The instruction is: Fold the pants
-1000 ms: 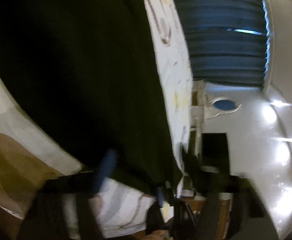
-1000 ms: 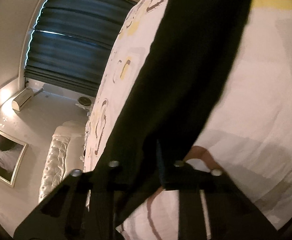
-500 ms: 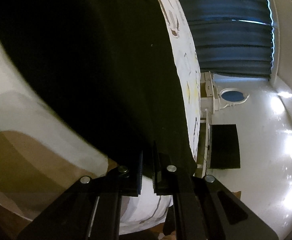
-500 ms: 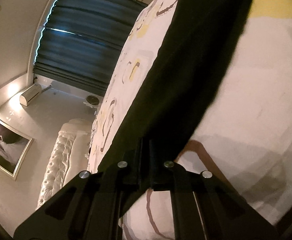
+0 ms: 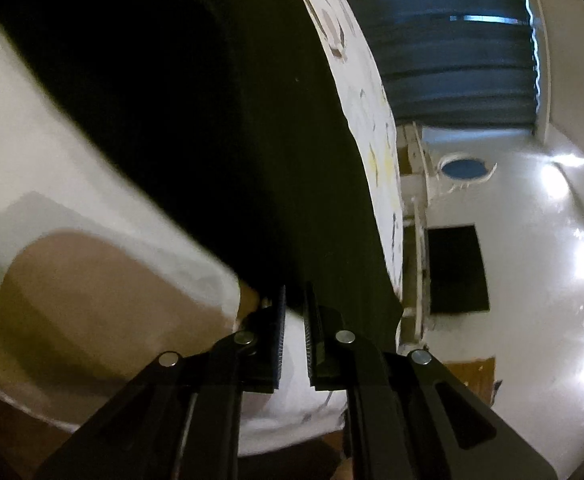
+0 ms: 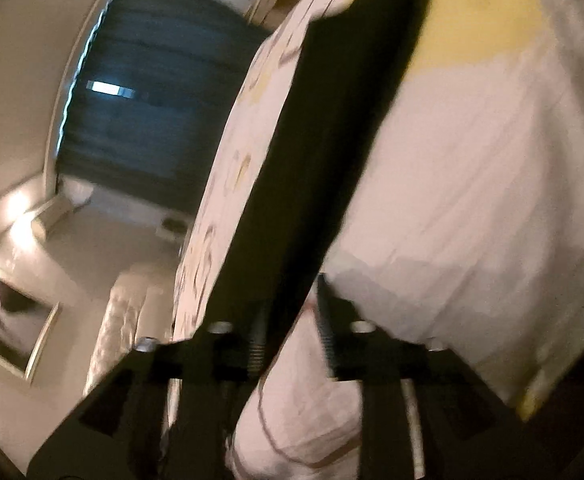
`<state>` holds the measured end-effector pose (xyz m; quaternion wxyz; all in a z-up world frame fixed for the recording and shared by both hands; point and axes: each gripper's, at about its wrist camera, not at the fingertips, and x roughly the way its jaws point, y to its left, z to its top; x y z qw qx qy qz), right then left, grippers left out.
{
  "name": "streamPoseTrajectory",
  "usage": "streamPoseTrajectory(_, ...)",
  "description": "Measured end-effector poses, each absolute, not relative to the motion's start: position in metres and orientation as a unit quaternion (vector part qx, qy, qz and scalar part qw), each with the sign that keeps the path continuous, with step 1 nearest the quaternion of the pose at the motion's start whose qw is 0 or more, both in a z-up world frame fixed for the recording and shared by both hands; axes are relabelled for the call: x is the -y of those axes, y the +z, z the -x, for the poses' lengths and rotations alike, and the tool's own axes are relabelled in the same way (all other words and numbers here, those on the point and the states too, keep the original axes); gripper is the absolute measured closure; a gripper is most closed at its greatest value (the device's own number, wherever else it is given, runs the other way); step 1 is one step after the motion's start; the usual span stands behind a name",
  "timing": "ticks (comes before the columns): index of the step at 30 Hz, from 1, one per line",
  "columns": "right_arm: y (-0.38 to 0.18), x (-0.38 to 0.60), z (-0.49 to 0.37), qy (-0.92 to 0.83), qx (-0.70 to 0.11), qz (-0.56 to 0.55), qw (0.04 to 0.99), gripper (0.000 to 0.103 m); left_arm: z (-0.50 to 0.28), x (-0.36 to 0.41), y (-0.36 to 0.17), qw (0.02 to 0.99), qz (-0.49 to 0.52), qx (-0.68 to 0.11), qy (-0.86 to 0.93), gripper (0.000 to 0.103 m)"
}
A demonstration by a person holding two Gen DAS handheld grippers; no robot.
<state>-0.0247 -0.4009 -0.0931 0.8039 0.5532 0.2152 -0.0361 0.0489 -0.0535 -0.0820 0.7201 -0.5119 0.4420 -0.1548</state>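
Black pants (image 5: 211,128) lie spread on a patterned white bedspread (image 5: 71,184) and run away from both cameras. In the left wrist view my left gripper (image 5: 295,300) is at the near hem, its jaws a narrow gap apart with the cloth edge just at the tips. In the right wrist view the pants (image 6: 324,152) form a long dark strip. My right gripper (image 6: 292,304) is open, the near hem lying loose between its spread fingers. The view is blurred.
Dark blue curtains (image 5: 452,40) hang behind the bed. A white dresser with an oval mirror (image 5: 466,168) and a dark screen (image 5: 456,268) stand on the left view's right. A tufted headboard (image 6: 119,320) and framed picture (image 6: 7,320) show in the right view.
Both grippers were shut on the pants' hem half a second ago. The right one has opened wide and tilted; the left jaws have parted slightly.
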Motion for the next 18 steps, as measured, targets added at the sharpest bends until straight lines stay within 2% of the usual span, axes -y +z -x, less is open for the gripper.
streamPoseTrajectory(5,-0.087,0.460,0.039,-0.120,-0.164,-0.561,0.803,0.061,-0.040,0.062,-0.080,0.712,0.491,-0.467,-0.186,0.094)
streamPoseTrajectory(10,-0.092,0.506,0.031,-0.173,-0.149,-0.571,0.788,0.059,-0.044,0.056,-0.052,0.758,0.452,-0.421,-0.208,0.094)
streamPoseTrajectory(12,-0.098,0.516,0.023,-0.171,-0.153,-0.582,0.780,0.059,-0.049,0.049,-0.039,0.788,0.422,-0.396,-0.209,0.080)
streamPoseTrajectory(13,-0.097,0.521,0.016,-0.168,-0.164,-0.579,0.781,0.055,-0.053,0.042,-0.032,0.807,0.402,-0.383,-0.203,0.065)
streamPoseTrajectory(14,-0.095,0.523,0.013,-0.167,-0.166,-0.573,0.785,0.048,-0.056,0.039,-0.028,0.818,0.387,-0.377,-0.199,0.055)
streamPoseTrajectory(16,-0.089,0.524,0.005,-0.173,-0.172,-0.560,0.792,0.043,-0.063,0.025,-0.020,0.844,0.352,-0.361,-0.183,0.050)
streamPoseTrajectory(18,-0.086,0.523,-0.002,-0.175,-0.175,-0.553,0.796,0.042,-0.070,0.013,-0.016,0.859,0.327,-0.356,-0.169,0.033)
